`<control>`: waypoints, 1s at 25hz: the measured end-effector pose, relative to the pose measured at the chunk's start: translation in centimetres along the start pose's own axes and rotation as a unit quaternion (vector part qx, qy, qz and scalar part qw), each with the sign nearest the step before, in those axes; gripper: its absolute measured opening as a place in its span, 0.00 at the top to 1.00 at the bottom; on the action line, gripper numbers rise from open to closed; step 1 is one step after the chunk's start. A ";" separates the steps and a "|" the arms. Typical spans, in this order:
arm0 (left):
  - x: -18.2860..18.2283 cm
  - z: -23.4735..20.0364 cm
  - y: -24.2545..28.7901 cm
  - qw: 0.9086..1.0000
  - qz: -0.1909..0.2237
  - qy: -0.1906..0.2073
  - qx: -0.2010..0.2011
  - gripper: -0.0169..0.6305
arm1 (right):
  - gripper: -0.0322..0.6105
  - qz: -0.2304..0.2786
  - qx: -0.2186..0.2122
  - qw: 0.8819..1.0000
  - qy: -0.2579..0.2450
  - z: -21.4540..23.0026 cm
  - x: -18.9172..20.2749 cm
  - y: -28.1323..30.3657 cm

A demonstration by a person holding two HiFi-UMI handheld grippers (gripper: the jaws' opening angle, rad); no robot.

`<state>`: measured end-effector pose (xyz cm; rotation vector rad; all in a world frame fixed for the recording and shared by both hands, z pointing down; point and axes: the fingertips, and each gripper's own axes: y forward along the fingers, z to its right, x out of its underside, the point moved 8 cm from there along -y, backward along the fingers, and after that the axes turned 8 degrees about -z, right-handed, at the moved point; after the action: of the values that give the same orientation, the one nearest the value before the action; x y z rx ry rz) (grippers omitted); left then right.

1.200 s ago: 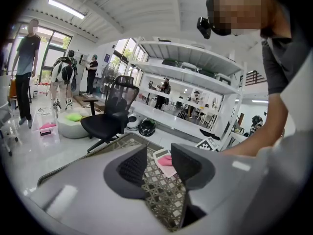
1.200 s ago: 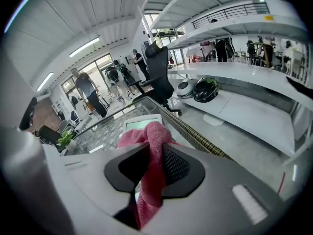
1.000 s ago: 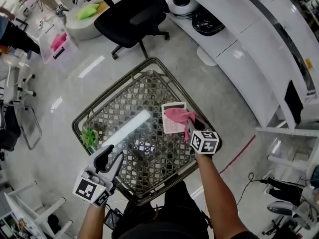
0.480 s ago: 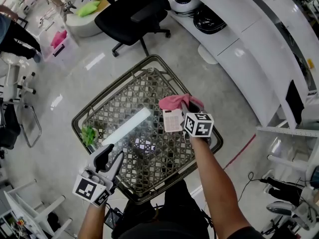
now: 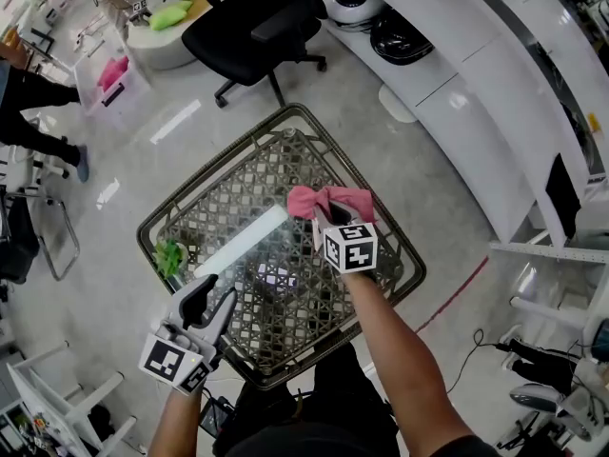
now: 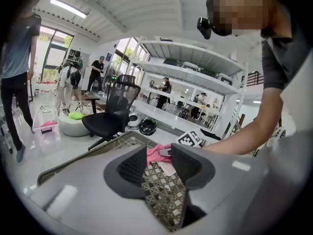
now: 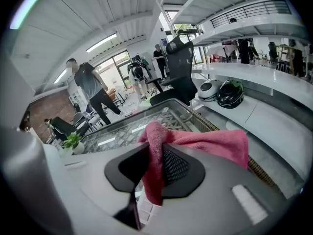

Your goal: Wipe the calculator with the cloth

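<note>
- The right gripper (image 7: 154,168) has its jaws closed on a pink cloth (image 7: 205,143). A fold of the fabric is pinched between the two dark pads, and the rest spills out over the top and to the right of the jaws.
- A calculator (image 7: 146,210) lies just under those jaws. Only a strip of its pale keys shows below the hanging end of the cloth. The cloth drapes down to it, though actual contact cannot be made out.
- In the head view the cloth is bunched at the tip of the right gripper, over the right half of the bench (image 5: 257,174). The bench is a square wicker-lattice frame under a glass top. The gripper and the cloth cover most of the calculator in this view.
- The left gripper (image 5: 214,298) is held over the near left part of the bench, well apart from the cloth. Its jaws stand apart with nothing between them; only the lattice shows through the gap.
- From the left gripper view, the cloth and the right gripper's marker cube (image 6: 190,139) sit beyond the open jaws.
- A small green plant (image 5: 169,258) stands at the bench's left edge.
- A bright strip of reflected light (image 5: 243,244) runs across the glass.
- A black office chair (image 5: 252,27) stands on the floor past the far corner of the bench.
</note>
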<state>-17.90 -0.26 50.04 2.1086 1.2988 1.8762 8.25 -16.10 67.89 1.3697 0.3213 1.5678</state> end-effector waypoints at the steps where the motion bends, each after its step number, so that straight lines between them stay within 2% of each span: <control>1: 0.0 0.0 0.0 1.000 0.000 0.000 0.000 0.67 | 0.84 -0.004 -0.005 1.000 -0.004 -0.4 0.4 0.0; 6: 0.0 0.0 0.2 1.000 0.001 0.002 0.003 0.67 | 0.84 -0.026 -0.023 0.999 -0.024 -2.2 3.0 -0.3; 13: -0.2 0.1 0.3 1.000 0.001 0.005 0.006 0.67 | 0.84 -0.050 -0.032 0.998 -0.023 -3.0 7.1 -2.0; 22: -0.8 0.6 0.5 1.000 -0.013 -0.002 0.017 0.67 | 0.84 -0.058 -0.013 0.998 -0.002 -0.9 9.7 -4.4; 25: -0.6 0.2 0.5 1.000 -0.001 0.008 0.009 0.67 | 0.84 -0.045 0.004 0.999 0.014 0.5 9.5 -5.3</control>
<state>-17.45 -0.85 49.77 2.1038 1.3266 1.8913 12.53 -6.27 69.95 1.3221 0.4000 1.5145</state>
